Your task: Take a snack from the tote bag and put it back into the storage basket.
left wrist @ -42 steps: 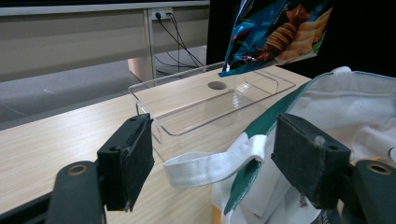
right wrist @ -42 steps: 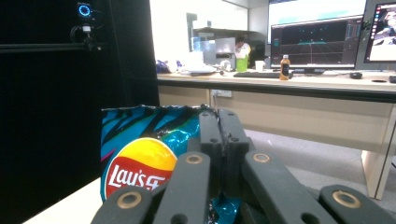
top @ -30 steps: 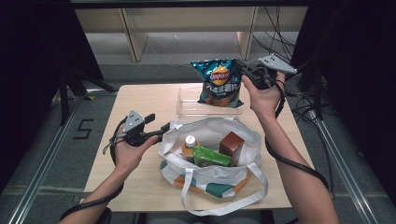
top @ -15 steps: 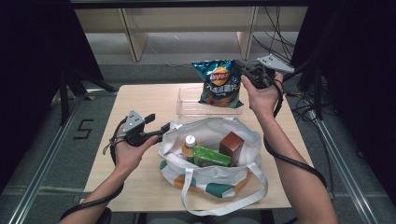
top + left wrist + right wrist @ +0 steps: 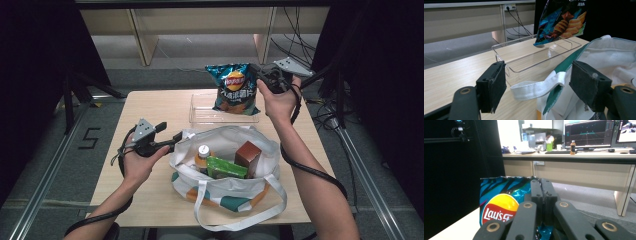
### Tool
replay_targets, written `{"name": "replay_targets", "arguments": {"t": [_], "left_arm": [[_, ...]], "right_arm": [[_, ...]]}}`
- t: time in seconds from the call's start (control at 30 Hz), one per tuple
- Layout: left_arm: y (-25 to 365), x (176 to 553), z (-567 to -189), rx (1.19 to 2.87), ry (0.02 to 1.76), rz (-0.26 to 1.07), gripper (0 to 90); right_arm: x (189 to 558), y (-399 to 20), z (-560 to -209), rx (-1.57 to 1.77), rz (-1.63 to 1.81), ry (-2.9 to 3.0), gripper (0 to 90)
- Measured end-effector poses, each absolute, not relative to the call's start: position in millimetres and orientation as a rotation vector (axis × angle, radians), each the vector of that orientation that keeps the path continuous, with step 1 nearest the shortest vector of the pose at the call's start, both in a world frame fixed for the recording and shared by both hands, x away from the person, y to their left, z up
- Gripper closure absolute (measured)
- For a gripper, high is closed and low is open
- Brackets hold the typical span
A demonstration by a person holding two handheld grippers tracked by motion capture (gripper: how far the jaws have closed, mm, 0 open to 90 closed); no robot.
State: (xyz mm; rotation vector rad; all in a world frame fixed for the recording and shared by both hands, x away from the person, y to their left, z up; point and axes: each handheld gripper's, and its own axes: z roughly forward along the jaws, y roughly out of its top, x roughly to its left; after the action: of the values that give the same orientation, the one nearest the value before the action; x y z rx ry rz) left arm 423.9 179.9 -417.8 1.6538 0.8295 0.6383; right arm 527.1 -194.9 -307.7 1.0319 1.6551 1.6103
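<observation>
A blue bag of chips [image 5: 232, 89] hangs upright above the clear plastic tray [image 5: 200, 117] at the table's far side. My right gripper [image 5: 257, 81] is shut on the bag's top right edge. In the right gripper view the jaws [image 5: 541, 188] are pressed together on the crimped top of the chips bag [image 5: 499, 205]. My left gripper [image 5: 174, 141] stands open at the left rim of the white tote bag [image 5: 225, 192]. In the left gripper view a white strap [image 5: 536, 87] of the tote lies between the spread jaws [image 5: 539, 77], untouched by the pads.
Inside the tote stand a bottle with a white cap [image 5: 203, 151], a green carton [image 5: 225, 167] and a brown box [image 5: 248, 152]. The tote's loose handles [image 5: 240, 220] droop over the table's near edge. Cables trail off the right side.
</observation>
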Motion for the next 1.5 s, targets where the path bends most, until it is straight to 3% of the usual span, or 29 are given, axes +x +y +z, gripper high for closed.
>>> {"name": "replay_targets", "arguments": {"t": [1.5], "left_arm": [[180.0, 424.1, -418.2, 1.655, 0.829, 0.638, 27.9]], "right_arm": [[549.5, -179.2, -321.5, 1.118, 1.589, 1.686, 90.0]]}}
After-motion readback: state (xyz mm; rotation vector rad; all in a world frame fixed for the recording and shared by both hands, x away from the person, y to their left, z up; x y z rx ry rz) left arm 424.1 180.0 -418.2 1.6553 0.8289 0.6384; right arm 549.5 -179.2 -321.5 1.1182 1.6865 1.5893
